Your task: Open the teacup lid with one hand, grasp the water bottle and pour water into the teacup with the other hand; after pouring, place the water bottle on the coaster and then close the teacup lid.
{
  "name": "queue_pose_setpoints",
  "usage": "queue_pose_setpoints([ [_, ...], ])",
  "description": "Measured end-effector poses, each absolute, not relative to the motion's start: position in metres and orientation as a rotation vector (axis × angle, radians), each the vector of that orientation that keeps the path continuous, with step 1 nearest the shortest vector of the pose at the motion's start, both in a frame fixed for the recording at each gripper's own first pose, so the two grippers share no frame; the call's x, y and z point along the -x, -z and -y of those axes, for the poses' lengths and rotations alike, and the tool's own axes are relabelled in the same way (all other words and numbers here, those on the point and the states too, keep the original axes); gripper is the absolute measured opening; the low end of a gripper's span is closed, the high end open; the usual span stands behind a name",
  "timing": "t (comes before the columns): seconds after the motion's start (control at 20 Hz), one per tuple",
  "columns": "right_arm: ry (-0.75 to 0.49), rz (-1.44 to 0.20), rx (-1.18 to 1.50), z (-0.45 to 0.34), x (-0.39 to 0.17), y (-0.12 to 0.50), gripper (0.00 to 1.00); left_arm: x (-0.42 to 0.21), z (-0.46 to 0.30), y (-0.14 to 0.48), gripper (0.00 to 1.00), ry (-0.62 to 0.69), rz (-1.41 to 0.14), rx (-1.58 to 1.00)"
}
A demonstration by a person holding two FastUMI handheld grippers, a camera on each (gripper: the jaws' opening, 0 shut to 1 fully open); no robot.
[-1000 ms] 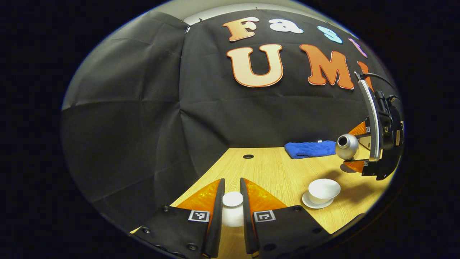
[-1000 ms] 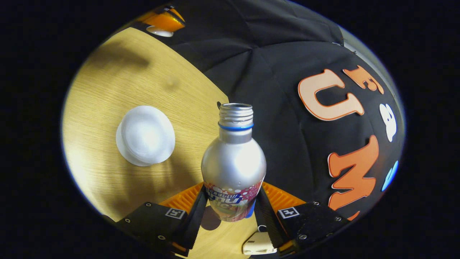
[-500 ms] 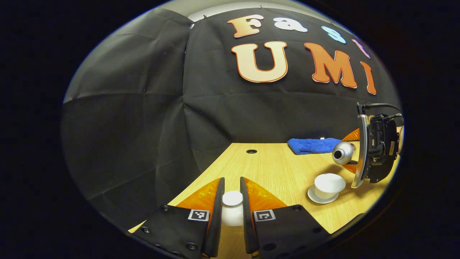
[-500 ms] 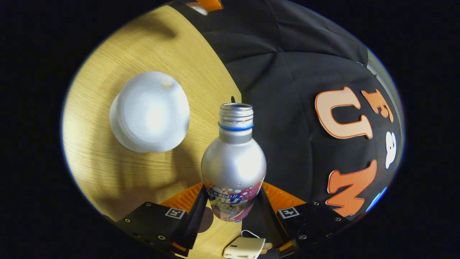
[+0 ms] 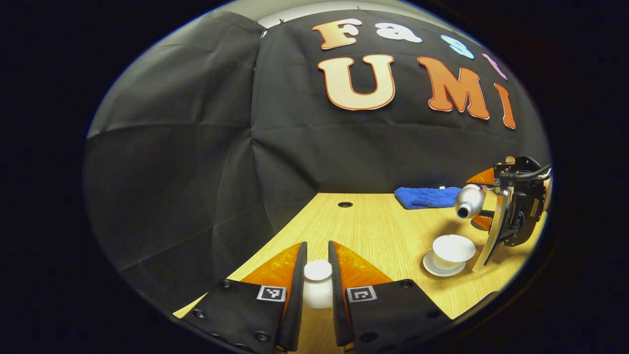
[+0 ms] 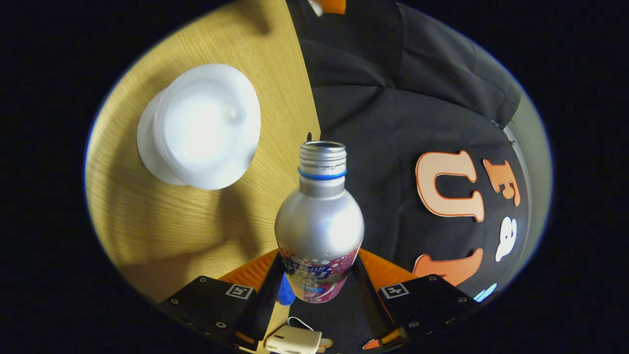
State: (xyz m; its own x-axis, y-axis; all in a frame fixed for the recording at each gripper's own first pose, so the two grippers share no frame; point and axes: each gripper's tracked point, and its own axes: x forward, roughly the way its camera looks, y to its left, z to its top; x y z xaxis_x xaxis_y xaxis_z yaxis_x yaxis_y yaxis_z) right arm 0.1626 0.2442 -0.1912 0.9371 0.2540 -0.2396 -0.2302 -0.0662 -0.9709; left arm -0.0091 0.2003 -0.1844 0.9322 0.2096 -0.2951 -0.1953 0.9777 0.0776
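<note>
My left gripper (image 5: 317, 275) is shut on the white teacup lid (image 5: 317, 282), held above the wooden table's near edge. At the right of the left gripper view the open white teacup (image 5: 453, 250) stands on its saucer (image 5: 440, 268). Just above it hangs the silver water bottle (image 5: 468, 200), tipped over with its mouth pointing down-left, gripped by the right gripper (image 5: 484, 209). In the right gripper view my right gripper (image 6: 318, 275) is shut on the bottle (image 6: 319, 231), whose cap is off. The teacup (image 6: 206, 125) lies up-left of the bottle's mouth (image 6: 322, 147).
A blue folded cloth (image 5: 426, 196) lies at the table's back right, near the wall. A small dark hole (image 5: 345, 204) sits in the tabletop (image 5: 373, 231) near the back. A cream-coloured small object (image 6: 292, 340) shows under the right gripper.
The right gripper has tipped the bottle further and brought it lower and closer over the teacup, which has grown larger in the right gripper view. My left gripper with the lid has stayed still.
</note>
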Motion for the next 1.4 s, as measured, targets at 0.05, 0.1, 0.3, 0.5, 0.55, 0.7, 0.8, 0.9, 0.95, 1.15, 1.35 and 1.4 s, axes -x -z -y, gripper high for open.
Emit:
queue_pose_setpoints([
  [0.05, -0.39, 0.037, 1.608, -0.242, -0.161, 0.187, 0.75, 0.01, -0.199, 0.184, 0.31, -0.206, -0.309, -0.048],
  [0.1, -0.387, 0.047, 1.622, -0.238, -0.166, 0.183, 0.79, 0.01, -0.198, 0.185, 0.31, -0.204, -0.309, -0.047],
  [0.3, -0.356, 0.095, 1.684, -0.237, -0.17, 0.172, 0.78, 0.012, -0.197, 0.182, 0.31, -0.205, -0.305, -0.053],
  [0.5, -0.317, 0.14, 1.749, -0.234, -0.175, 0.162, 0.78, 0.013, -0.194, 0.183, 0.31, -0.197, -0.307, -0.063],
  [0.55, -0.313, 0.143, 1.752, -0.233, -0.175, 0.16, 0.78, 0.014, -0.193, 0.182, 0.31, -0.195, -0.306, -0.065],
  [0.7, -0.286, 0.161, 1.755, -0.227, -0.174, 0.145, 0.78, 0.016, -0.193, 0.18, 0.31, -0.197, -0.3, -0.065],
  [0.8, -0.269, 0.174, 1.764, -0.227, -0.176, 0.136, 0.78, 0.015, -0.193, 0.181, 0.31, -0.197, -0.3, -0.061],
  [0.9, -0.266, 0.187, 1.77, -0.225, -0.178, 0.13, 0.78, 0.016, -0.193, 0.18, 0.31, -0.197, -0.298, -0.054],
  [0.95, -0.266, 0.188, 1.775, -0.225, -0.178, 0.129, 0.78, 0.016, -0.194, 0.178, 0.31, -0.2, -0.295, -0.052],
  [1.15, -0.256, 0.202, 1.786, -0.224, -0.181, 0.12, 0.78, 0.018, -0.195, 0.178, 0.31, -0.206, -0.297, -0.054],
  [1.35, -0.251, 0.224, 1.8, -0.225, -0.183, 0.112, 0.78, 0.016, -0.195, 0.177, 0.31, -0.204, -0.297, -0.058],
  [1.4, -0.252, 0.217, 1.8, -0.224, -0.182, 0.113, 0.78, 0.016, -0.194, 0.177, 0.31, -0.201, -0.296, -0.056],
])
